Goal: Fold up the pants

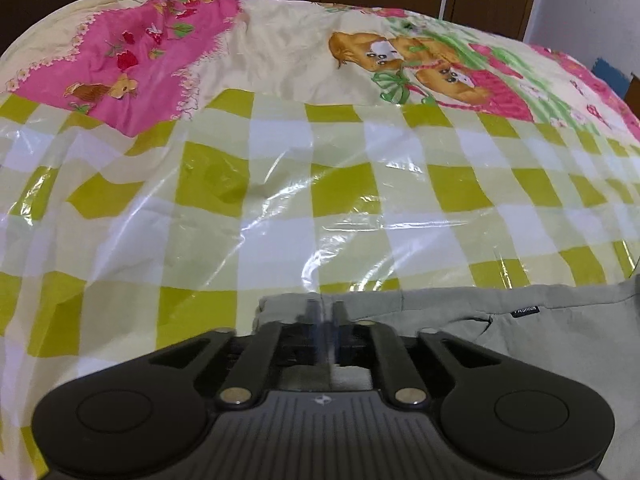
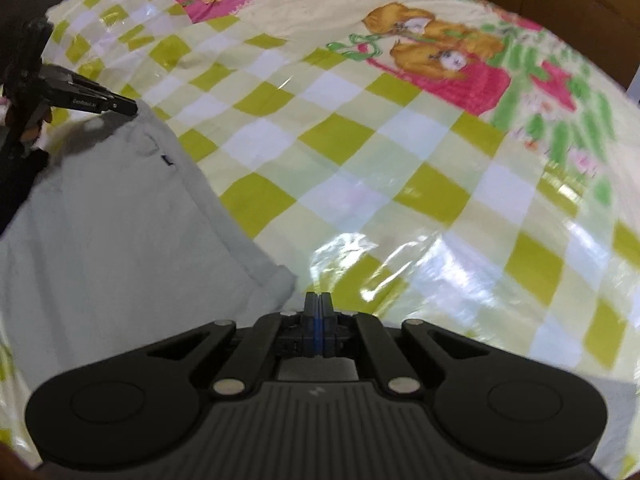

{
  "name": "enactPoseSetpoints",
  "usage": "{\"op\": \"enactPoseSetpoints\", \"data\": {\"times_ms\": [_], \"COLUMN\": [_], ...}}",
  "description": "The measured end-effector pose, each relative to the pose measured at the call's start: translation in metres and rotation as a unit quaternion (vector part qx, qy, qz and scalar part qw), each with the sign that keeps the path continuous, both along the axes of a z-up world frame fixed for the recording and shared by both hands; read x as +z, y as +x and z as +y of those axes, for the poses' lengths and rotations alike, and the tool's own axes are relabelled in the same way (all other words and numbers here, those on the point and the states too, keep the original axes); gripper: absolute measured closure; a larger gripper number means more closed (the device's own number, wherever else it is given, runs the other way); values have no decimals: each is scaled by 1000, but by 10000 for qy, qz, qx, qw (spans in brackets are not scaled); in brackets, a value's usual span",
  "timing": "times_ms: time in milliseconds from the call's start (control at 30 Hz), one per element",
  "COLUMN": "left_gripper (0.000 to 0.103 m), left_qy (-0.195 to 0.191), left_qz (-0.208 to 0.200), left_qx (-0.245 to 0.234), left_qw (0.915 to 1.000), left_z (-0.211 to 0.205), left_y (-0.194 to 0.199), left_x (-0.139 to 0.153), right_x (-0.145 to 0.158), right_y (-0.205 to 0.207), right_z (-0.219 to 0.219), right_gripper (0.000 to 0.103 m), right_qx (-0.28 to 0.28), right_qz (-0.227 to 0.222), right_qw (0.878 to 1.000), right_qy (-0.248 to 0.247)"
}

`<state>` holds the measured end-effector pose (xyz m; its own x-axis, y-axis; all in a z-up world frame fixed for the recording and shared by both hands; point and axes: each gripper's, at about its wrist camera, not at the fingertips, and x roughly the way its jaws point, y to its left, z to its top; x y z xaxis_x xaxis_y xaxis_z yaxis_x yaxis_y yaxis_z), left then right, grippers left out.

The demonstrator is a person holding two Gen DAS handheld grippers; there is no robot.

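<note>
Pants point(image 1: 500, 340), pale grey, lie on a green-checked plastic sheet point(image 1: 280, 200). Left gripper point(image 1: 324, 312) pinches their corner, jaws nearly together. Right gripper point(image 2: 318, 304), jaws pressed together, sits just beside their edge.

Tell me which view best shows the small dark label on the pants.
The left wrist view: the label sits close and sharp on the grey pants, with pale lettering visible. In the right wrist view it is only a tiny dark mark, unreadable.
</note>
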<state>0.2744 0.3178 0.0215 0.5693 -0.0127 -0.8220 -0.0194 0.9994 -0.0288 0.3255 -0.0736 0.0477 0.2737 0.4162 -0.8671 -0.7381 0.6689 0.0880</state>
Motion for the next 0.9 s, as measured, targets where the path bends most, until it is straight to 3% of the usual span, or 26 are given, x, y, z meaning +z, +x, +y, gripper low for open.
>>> {"op": "enactPoseSetpoints", "data": {"times_ms": [100, 167, 267, 367, 433, 500, 533, 600, 700, 900], "left_gripper": [41, 32, 18, 13, 16, 52, 58, 69, 72, 74], "left_qy": [307, 554, 586, 463, 421, 268, 210, 176, 303, 109], "left_qz": [228, 232, 150, 161, 265, 288, 299, 302, 201, -414], "left_qx": [-108, -136, -19, 172, 226, 111, 118, 63, 1, -3], "left_qw": [9992, 9981, 9982, 9986, 9985, 9992, 9993, 9994, 9993, 9991], "left_z": [-3, -7, -4, 3, 4, 0, -1, -4, -10, -10], "left_y": [8, 11, 12, 11, 13, 14, 15, 15, 10, -18], "left_x": [-11, -18, -24, -26, -28, -24, -22, -19, -12, 29], "right_x": [-7, -12, -17, -31, -39, -37, -34, -31, -20, 29], "right_y": [1, 2, 0, 3, 2, 0, 0, -1, -7, -8], "right_z": [7, 14, 18, 22, 24, 24, 23, 22, 17, -4], "right_gripper": [88, 62, 51, 53, 57, 91, 103, 103, 103, 103], "right_qx": [70, 145, 344, 277, 258, 205, 209, 130, 123, -218], "right_qz": [199, 273, 359, 395, 318, 342, 448, 448, 203, -252], "right_qw": [9997, 9995, 9985, 9987, 9987, 9989, 9987, 9988, 9995, 9991], "right_qy": [83, 92, 214, -134, -310, -250, -153, -154, -212, 279]}}
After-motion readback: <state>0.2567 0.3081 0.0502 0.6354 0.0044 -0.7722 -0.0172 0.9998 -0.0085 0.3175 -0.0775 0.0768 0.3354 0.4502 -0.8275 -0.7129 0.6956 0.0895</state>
